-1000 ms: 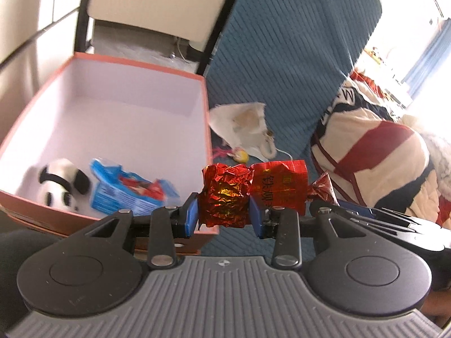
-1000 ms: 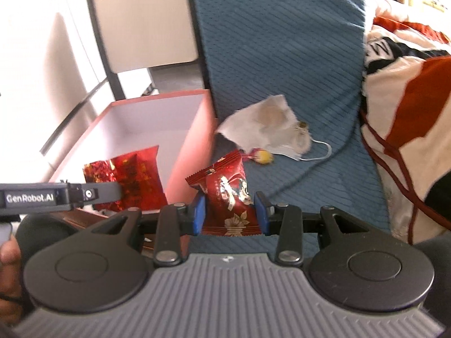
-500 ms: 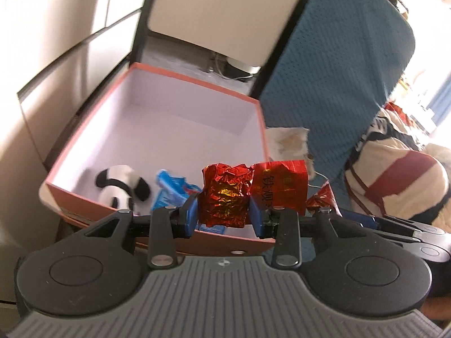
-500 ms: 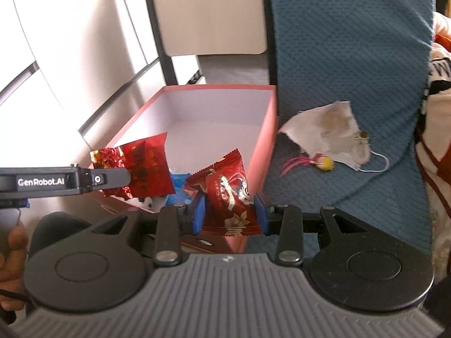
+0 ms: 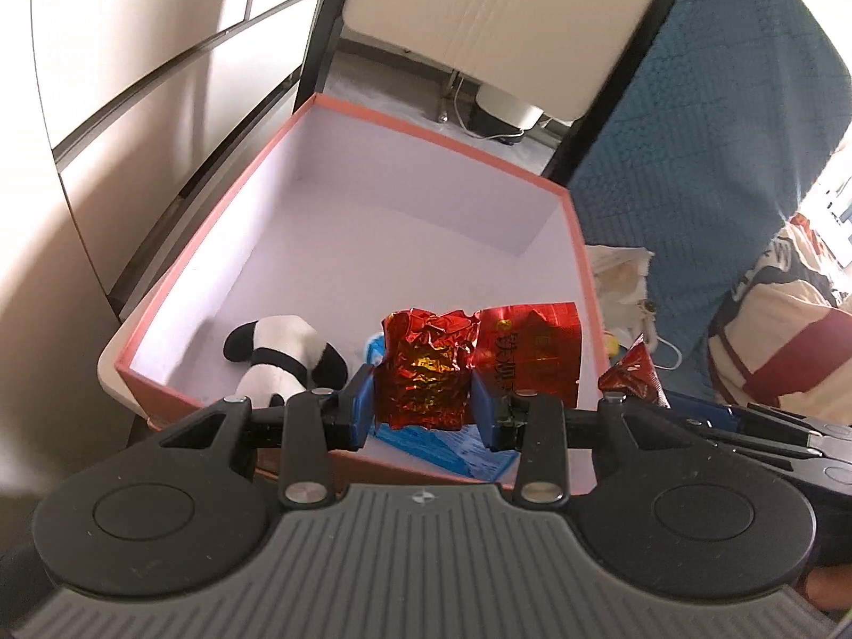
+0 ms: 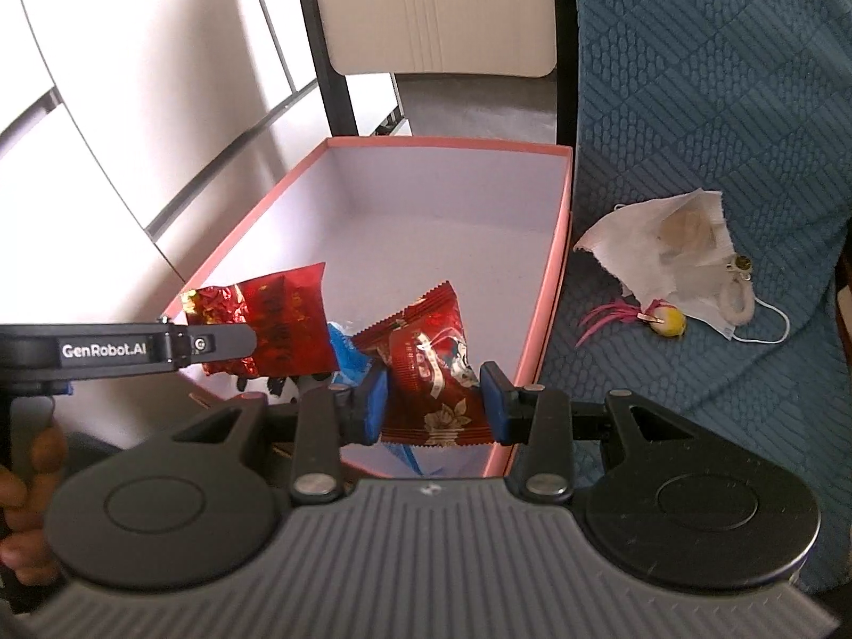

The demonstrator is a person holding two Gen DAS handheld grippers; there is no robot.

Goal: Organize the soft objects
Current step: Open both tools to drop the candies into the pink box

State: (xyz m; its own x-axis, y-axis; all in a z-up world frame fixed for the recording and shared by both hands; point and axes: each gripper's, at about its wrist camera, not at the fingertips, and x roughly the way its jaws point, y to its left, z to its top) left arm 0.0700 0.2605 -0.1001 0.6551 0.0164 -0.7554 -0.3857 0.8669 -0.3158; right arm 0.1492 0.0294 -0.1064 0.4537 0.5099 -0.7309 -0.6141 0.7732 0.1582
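Observation:
My left gripper is shut on a crinkled red foil packet and holds it above the near end of an open pink box with a white inside. A panda plush and a blue packet lie in the box. My right gripper is shut on a red snack packet, held over the box's near right corner. The left gripper and its foil packet show at the left of the right wrist view.
A blue quilted seat lies right of the box. On it are a crumpled tissue, a face mask and a small yellow charm. A striped cushion is further right. A chair back stands behind the box.
Both grippers have moved left from over the blue seat to above the near end of the box, each still holding its packet.

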